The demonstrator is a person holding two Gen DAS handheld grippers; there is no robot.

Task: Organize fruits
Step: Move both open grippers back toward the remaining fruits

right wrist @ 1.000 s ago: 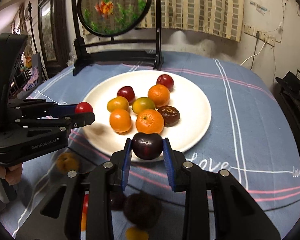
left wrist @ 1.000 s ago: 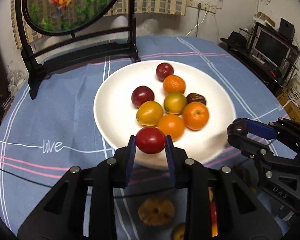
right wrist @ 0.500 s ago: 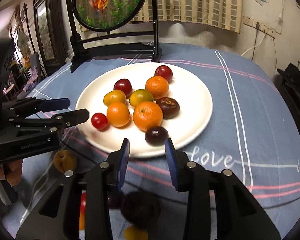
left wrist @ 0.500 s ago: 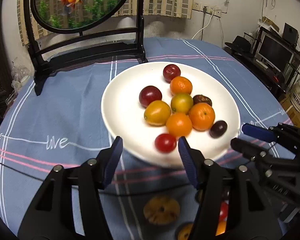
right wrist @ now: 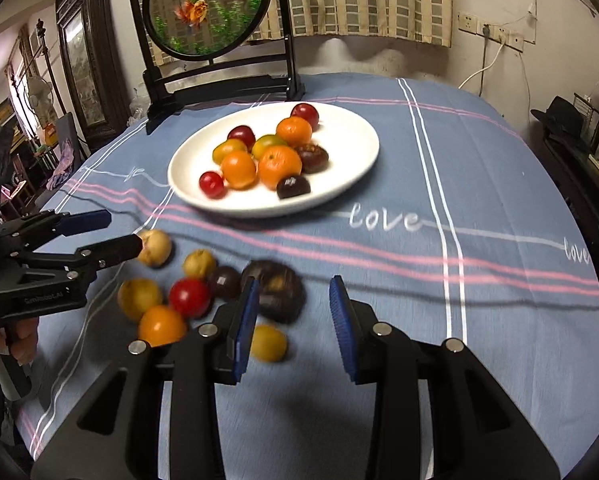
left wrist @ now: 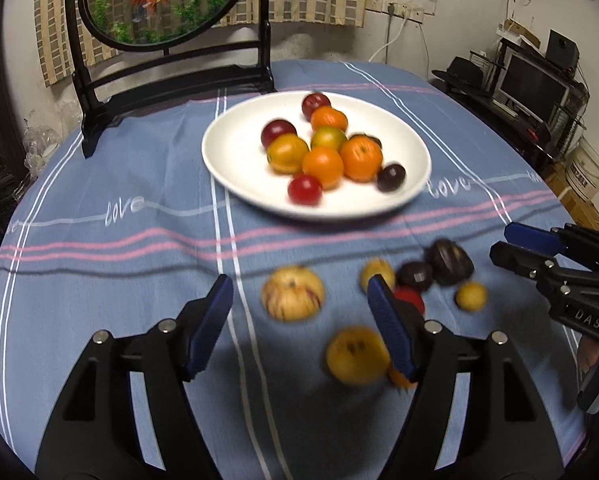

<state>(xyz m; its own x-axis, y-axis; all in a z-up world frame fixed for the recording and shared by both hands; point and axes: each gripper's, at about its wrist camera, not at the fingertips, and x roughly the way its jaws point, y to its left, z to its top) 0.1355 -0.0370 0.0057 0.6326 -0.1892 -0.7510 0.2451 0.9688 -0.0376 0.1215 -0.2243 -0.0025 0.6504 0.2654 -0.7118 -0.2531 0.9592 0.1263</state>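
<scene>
Both grippers hang empty over the blue cloth [left wrist: 99,280], on the near side of the plate [left wrist: 239,176]. The left gripper [left wrist: 299,316] has its jaws spread wide with nothing between the pads, and a pale yellow fruit [left wrist: 293,294] lies on the cloth in the gap ahead of them. The right gripper [right wrist: 293,320] is parted too, bare cloth between its blue pads, and a big dark fruit [right wrist: 277,290] sits just beside its left finger.

On the white plate, nine fruits are bunched toward the middle: oranges [left wrist: 361,158], two yellow-green ones, dark red plums, plus a small red fruit [left wrist: 304,189] and a dark plum [left wrist: 390,178] at the near edge of the heap.

Off the plate, a loose cluster waits on the cloth between the two grippers. The right wrist view shows a red fruit [right wrist: 189,297], an orange one [right wrist: 162,326], several yellow ones [right wrist: 268,343] and a small dark plum [right wrist: 224,282] touching the big dark fruit. The pictures are motion-blurred, so finer detail cannot be told.

A round goldfish screen [right wrist: 205,6] on a black stand rises at the far edge of the table.
</scene>
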